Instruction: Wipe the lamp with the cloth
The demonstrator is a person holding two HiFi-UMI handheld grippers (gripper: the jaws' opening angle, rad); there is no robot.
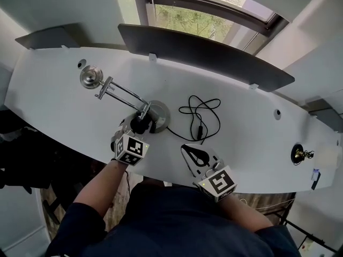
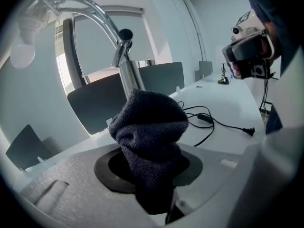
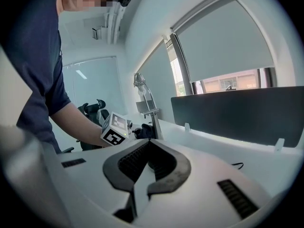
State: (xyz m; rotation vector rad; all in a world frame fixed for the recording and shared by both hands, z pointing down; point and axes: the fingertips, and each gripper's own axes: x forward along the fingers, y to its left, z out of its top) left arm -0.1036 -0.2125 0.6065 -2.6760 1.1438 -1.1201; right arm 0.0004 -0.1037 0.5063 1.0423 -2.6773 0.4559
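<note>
**At the lamp's (image 1: 120, 92) foot, your left tool (image 1: 138, 128) pinches the cloth (image 2: 149, 127)**

Between the jaws of your left tool sits a bunched dark cloth, clamped tight, with its rounded top standing up past the tips. In the left gripper view the cloth lies against the lower part of the lamp's chrome post (image 2: 127, 77), right where the post rises from the round base (image 1: 161, 114). From above, the wad sits at the near left edge of that base, and the tool's marker cube points back toward you.

Your right tool (image 1: 187, 150) has its jaws pressed together with nothing between them. It is near the front edge of the white counter (image 1: 64, 106), to the right of the lamp and apart from it; whether it touches the counter cannot be told.

The lamp's twin-rod arm slants away to the left, ending in a round shade (image 1: 91, 76). A black cord (image 1: 201, 114) lies in loose loops just right of the base, between lamp and right tool. A dark panel (image 1: 214, 55) runs along the counter's far edge.
</note>
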